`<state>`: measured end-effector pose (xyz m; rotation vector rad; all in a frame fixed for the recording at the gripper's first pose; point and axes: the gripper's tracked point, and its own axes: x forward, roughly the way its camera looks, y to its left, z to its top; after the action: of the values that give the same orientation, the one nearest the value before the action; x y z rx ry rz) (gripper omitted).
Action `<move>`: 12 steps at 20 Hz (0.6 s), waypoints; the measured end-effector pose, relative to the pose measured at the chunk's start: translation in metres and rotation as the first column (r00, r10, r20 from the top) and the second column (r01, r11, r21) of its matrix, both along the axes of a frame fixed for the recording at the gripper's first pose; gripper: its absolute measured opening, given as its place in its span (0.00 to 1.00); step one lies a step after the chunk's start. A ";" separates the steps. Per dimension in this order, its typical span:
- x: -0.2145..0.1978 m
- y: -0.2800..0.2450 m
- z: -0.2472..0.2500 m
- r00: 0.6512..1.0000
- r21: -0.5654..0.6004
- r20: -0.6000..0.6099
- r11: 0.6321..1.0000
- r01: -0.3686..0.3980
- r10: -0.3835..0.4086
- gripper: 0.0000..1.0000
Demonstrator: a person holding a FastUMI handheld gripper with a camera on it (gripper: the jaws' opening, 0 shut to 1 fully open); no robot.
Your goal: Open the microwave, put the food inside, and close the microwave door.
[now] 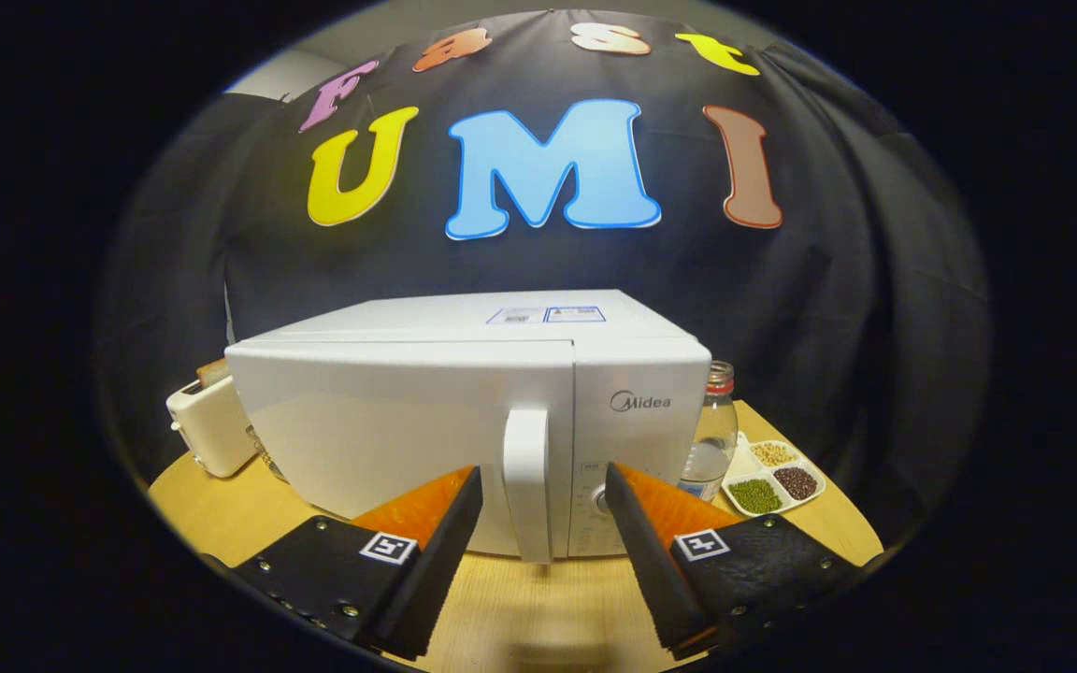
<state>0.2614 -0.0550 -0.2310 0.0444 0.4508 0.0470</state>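
A white microwave (464, 402) stands on a round wooden table (538, 608) with its door shut. Its vertical door handle (526, 481) is straight ahead, seen in the gap between my two fingers and a little beyond their tips. My gripper (541, 479) is open and holds nothing. The control panel with a knob (599, 500) lies right of the handle, partly hidden by the right finger.
A cream toaster (211, 425) with a slice in it stands left of the microwave. Right of it are a clear jar (714, 435) with a red lid and a white divided dish (772, 477) of beans. Black cloth hangs behind.
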 end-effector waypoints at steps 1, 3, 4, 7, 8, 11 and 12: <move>0.002 0.001 -0.006 1.000 0.008 -0.018 1.000 0.001 -0.001 0.82; 0.006 0.004 -0.015 0.999 0.023 -0.043 1.000 0.003 -0.002 0.80; 0.007 0.003 -0.020 0.998 0.020 -0.055 1.000 0.013 -0.012 0.79; 0.008 0.013 -0.031 0.996 0.067 -0.086 0.998 0.004 0.002 0.53; 0.010 0.012 -0.027 0.997 0.058 -0.080 0.998 0.016 -0.011 0.35; 0.006 0.012 -0.025 0.997 -0.032 -0.075 0.999 -0.011 0.008 0.23; 0.007 0.012 -0.026 0.997 -0.050 -0.073 0.999 -0.019 0.015 0.17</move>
<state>0.2680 -0.0434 -0.2573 -0.0073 0.5249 0.0508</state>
